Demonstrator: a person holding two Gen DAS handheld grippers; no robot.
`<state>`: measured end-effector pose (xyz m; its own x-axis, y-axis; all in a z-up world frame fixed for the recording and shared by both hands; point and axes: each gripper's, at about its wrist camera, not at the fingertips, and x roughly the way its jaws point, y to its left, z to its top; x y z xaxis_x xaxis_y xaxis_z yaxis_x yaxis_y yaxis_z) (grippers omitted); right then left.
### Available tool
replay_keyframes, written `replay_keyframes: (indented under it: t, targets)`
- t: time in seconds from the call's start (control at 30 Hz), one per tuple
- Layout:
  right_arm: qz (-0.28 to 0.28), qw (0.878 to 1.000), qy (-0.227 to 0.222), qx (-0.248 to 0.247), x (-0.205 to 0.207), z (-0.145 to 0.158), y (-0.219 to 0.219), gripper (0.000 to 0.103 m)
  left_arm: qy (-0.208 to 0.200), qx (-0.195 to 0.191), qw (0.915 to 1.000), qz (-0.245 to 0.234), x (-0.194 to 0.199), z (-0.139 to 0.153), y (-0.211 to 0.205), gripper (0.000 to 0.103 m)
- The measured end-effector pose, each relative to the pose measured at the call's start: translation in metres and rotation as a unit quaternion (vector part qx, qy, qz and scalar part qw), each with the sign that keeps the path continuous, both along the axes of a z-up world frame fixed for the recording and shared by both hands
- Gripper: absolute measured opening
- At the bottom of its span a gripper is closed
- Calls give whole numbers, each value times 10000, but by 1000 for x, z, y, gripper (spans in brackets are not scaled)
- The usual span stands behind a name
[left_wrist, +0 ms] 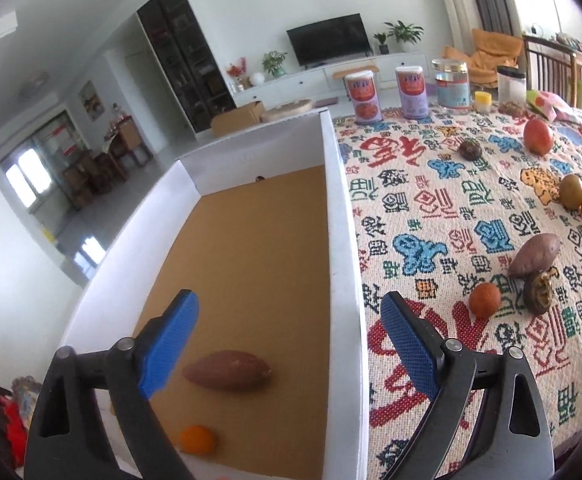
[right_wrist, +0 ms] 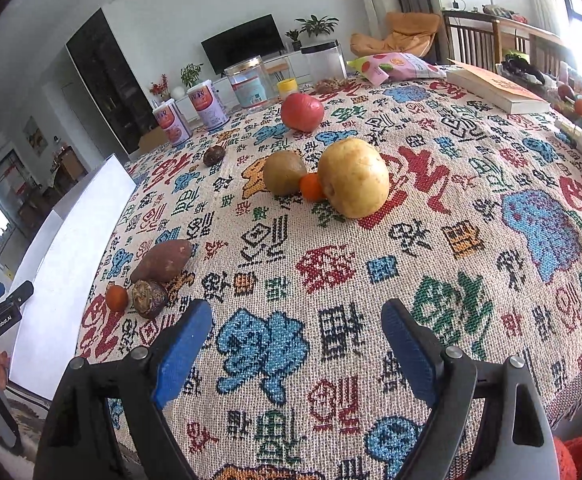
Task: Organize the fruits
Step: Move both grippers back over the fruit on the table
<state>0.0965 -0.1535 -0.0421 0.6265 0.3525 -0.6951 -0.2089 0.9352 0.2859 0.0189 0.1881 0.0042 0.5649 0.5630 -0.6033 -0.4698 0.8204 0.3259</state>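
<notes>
A white box (left_wrist: pixel 343 216) with a brown floor holds a sweet potato (left_wrist: pixel 227 370) and a small orange (left_wrist: pixel 197 439). My left gripper (left_wrist: pixel 289 344) is open and empty, hovering over the box's right wall. My right gripper (right_wrist: pixel 297 350) is open and empty above the patterned tablecloth (right_wrist: pixel 371 280). On the cloth lie a yellow apple (right_wrist: pixel 354 178), a kiwi (right_wrist: pixel 283 173), a small orange (right_wrist: pixel 311 187) between them, a red apple (right_wrist: pixel 302 112), a sweet potato (right_wrist: pixel 163 260), a dark passion fruit (right_wrist: pixel 149 298), a small orange fruit (right_wrist: pixel 116 298) and another dark fruit (right_wrist: pixel 214 155).
Two pink cans (right_wrist: pixel 207 107), a clear jar (right_wrist: pixel 249 82), a yellow cup (right_wrist: pixel 287 88), a snack bag (right_wrist: pixel 395 65) and a book (right_wrist: pixel 495 88) stand at the table's far side. The box (right_wrist: pixel 63 264) sits off the table's left edge.
</notes>
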Motion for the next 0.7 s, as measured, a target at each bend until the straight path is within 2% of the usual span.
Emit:
replay_keyframes:
  t: [0.2,0.3,0.37,0.43,0.5,0.6,0.7]
  targets:
    - [-48,9999,-31,-130,-5,-5,4,87,-74,83,9999,114,-5,3,-1,93]
    - [-193,9995,-178,-176,-8,0,0,87,-687,517,9961,190,-16,17,-25,93]
    - [-372,9974,-538,-301,-18,10,-2,87,-1250,667,9899,5,-29,30,-49,98]
    - [-556,9927,-938,-507,-27,22,0,89,-1628,356,9850,-440,-38,37,-71,100]
    - [-656,9885,-1147,-740,-29,29,6,103,-1644,-214,9825,-848,-36,33,-88,101]
    - [-467,9892,-981,-979,-20,24,18,103,-1085,-1106,9805,-1212,-14,3,-101,101]
    - [-249,9906,-638,-1181,-11,11,27,103,-594,-1712,9779,-1041,6,-35,-100,101]
